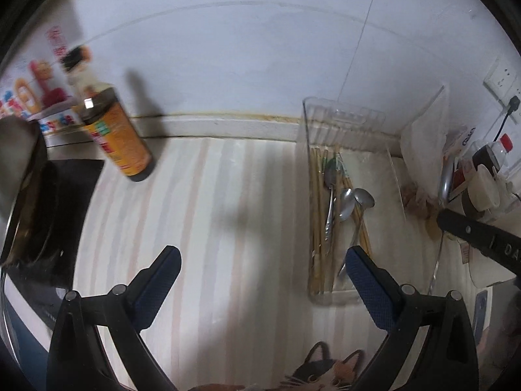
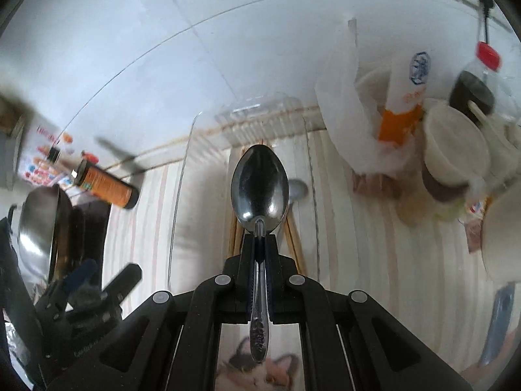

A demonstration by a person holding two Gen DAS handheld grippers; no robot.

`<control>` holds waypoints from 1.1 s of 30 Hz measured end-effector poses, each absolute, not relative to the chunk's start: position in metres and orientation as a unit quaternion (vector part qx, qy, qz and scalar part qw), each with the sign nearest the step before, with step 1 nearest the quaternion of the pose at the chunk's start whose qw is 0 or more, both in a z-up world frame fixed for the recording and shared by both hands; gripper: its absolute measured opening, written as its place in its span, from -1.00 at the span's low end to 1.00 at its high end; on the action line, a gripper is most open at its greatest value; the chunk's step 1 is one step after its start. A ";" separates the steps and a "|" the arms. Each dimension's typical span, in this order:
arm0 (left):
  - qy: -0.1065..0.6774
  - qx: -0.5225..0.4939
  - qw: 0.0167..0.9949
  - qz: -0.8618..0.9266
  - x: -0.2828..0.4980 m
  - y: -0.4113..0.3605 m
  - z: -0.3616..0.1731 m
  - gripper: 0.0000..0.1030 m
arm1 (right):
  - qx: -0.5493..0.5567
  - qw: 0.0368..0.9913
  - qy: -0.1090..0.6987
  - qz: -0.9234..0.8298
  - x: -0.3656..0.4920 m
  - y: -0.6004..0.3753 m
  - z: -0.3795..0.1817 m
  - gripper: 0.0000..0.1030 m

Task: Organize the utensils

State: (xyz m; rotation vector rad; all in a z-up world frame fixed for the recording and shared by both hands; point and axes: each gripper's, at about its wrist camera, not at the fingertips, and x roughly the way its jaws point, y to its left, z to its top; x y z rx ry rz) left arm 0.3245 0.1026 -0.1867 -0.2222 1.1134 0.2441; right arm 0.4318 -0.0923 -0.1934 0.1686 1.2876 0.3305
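- Utensils fill the clear tray [image 1: 329, 298] in your left wrist view: bamboo chopsticks [image 1: 315, 215] lie lengthwise with three metal spoons [image 1: 345, 204] across them.
- Your left gripper [image 1: 263, 262] hangs over the striped counter [image 1: 202, 215] just left of the tray, its blue-padded fingers [image 1: 162, 278] wide apart and holding nothing.
- An orange-labelled bottle [image 1: 122, 140] stands well left of the tray.
- In your right wrist view, your right gripper [image 2: 259, 238] is clamped on the neck of a spoon [image 2: 259, 184], bowl pointing forward, above the clear tray [image 2: 179, 195].
- Tubs and bags crowd the counter right of the tray.
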 end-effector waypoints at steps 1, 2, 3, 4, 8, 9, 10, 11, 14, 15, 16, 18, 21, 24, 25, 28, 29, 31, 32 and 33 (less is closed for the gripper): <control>0.533 -0.103 0.832 0.114 0.333 0.102 -0.189 1.00 | 0.079 0.782 0.599 0.151 0.441 -0.090 -0.198 -0.89; 0.535 -0.101 0.831 0.112 0.338 0.102 -0.189 1.00 | 0.079 0.782 0.601 0.148 0.446 -0.090 -0.201 -0.89; 0.537 -0.098 0.830 0.112 0.344 0.103 -0.190 1.00 | 0.079 0.780 0.603 0.146 0.450 -0.089 -0.203 -0.89; 0.539 -0.095 0.829 0.112 0.349 0.102 -0.190 1.00 | 0.080 0.778 0.607 0.144 0.455 -0.088 -0.208 -0.89; 0.545 -0.088 0.826 0.116 0.360 0.102 -0.195 1.00 | 0.085 0.768 0.618 0.144 0.469 -0.087 -0.224 -0.88; 0.546 -0.087 0.825 0.118 0.362 0.102 -0.195 1.00 | 0.088 0.763 0.623 0.149 0.471 -0.086 -0.228 -0.88; 0.547 -0.087 0.824 0.119 0.364 0.102 -0.196 1.00 | 0.099 0.755 0.630 0.153 0.473 -0.087 -0.233 -0.87; 0.547 -0.088 0.824 0.120 0.364 0.102 -0.196 1.00 | 0.103 0.751 0.634 0.153 0.474 -0.088 -0.235 -0.86; 0.547 -0.088 0.823 0.125 0.360 0.103 -0.196 1.00 | 0.089 0.755 0.634 0.144 0.470 -0.088 -0.237 -0.36; 0.548 -0.088 0.822 0.127 0.358 0.103 -0.196 1.00 | 0.080 0.765 0.625 0.136 0.467 -0.087 -0.235 -0.19; 0.548 -0.088 0.822 0.129 0.356 0.104 -0.196 1.00 | 0.058 0.775 0.614 0.134 0.461 -0.085 -0.230 -0.01; 0.546 -0.086 0.822 0.133 0.348 0.105 -0.195 1.00 | 0.008 0.796 0.593 0.120 0.447 -0.082 -0.219 0.03; 0.540 -0.089 0.825 0.139 0.333 0.105 -0.191 1.00 | -0.030 0.814 0.571 0.107 0.425 -0.081 -0.208 0.23; 0.534 -0.086 0.829 0.139 0.316 0.102 -0.186 1.00 | -0.047 0.825 0.557 0.088 0.401 -0.086 -0.199 0.52; 0.528 -0.081 0.835 0.132 0.311 0.101 -0.185 1.00 | -0.053 0.828 0.552 0.083 0.393 -0.086 -0.196 0.64; 0.519 -0.074 0.841 0.130 0.293 0.097 -0.177 1.00 | -0.068 0.834 0.544 0.070 0.372 -0.089 -0.189 0.94; 0.517 -0.072 0.843 0.128 0.287 0.095 -0.174 1.00 | -0.066 0.836 0.540 0.068 0.364 -0.092 -0.185 0.98; 0.510 -0.068 0.849 0.124 0.274 0.091 -0.167 1.00 | -0.061 0.842 0.533 0.065 0.351 -0.097 -0.175 1.00; 0.507 -0.067 0.851 0.124 0.268 0.090 -0.162 1.00 | -0.057 0.846 0.526 0.062 0.344 -0.100 -0.169 1.00; 0.502 -0.066 0.854 0.123 0.259 0.088 -0.156 1.00 | -0.056 0.850 0.520 0.060 0.337 -0.101 -0.163 1.00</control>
